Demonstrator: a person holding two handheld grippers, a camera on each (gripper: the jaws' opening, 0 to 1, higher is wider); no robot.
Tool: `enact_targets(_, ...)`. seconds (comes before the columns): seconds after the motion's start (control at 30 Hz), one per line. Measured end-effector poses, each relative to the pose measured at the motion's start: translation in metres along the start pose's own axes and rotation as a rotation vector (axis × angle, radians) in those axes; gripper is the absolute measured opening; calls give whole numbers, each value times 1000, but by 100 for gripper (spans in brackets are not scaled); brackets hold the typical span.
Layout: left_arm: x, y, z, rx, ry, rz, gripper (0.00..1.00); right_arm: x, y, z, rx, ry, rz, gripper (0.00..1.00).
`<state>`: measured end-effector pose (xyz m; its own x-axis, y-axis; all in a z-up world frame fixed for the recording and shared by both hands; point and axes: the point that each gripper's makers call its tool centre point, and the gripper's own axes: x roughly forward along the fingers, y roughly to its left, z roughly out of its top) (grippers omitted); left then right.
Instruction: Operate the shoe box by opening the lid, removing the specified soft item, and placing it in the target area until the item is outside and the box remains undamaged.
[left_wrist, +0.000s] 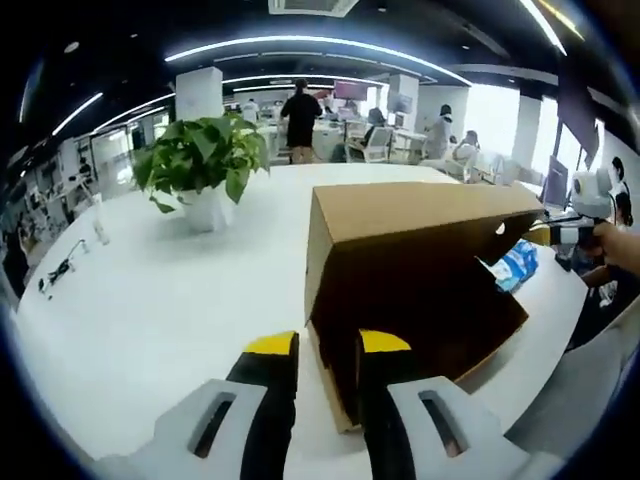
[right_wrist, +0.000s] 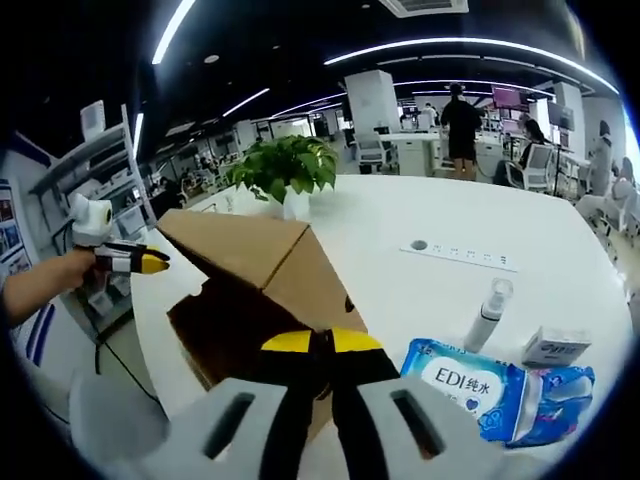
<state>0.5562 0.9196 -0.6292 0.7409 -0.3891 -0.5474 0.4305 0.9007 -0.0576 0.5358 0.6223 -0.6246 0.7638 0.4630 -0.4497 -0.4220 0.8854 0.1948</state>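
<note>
A brown cardboard shoe box lies on the white table with its lid lifted and a dark inside. My left gripper is open, its yellow-tipped jaws straddling the box's near bottom wall. In the right gripper view my right gripper is shut on the edge of the lid's side flap. It also appears by the lid's right corner as the right gripper. A blue soft wipes pack lies on the table beside the box, and it shows as the wipes pack behind the box.
A potted plant stands far left on the table. Near the wipes are a small spray bottle, a small white carton and a socket strip. A hand holds the left gripper at the table's edge. People stand at desks behind.
</note>
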Motion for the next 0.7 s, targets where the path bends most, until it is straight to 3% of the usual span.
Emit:
enact_targets(0.33, -3, -4, 12, 45, -28, -19, 19, -2, 5, -9, -28, 7, 12, 5)
enact_targets(0.7, -4, -10, 7, 63, -21, -38, 18, -4, 13, -22, -65, 11, 37, 9)
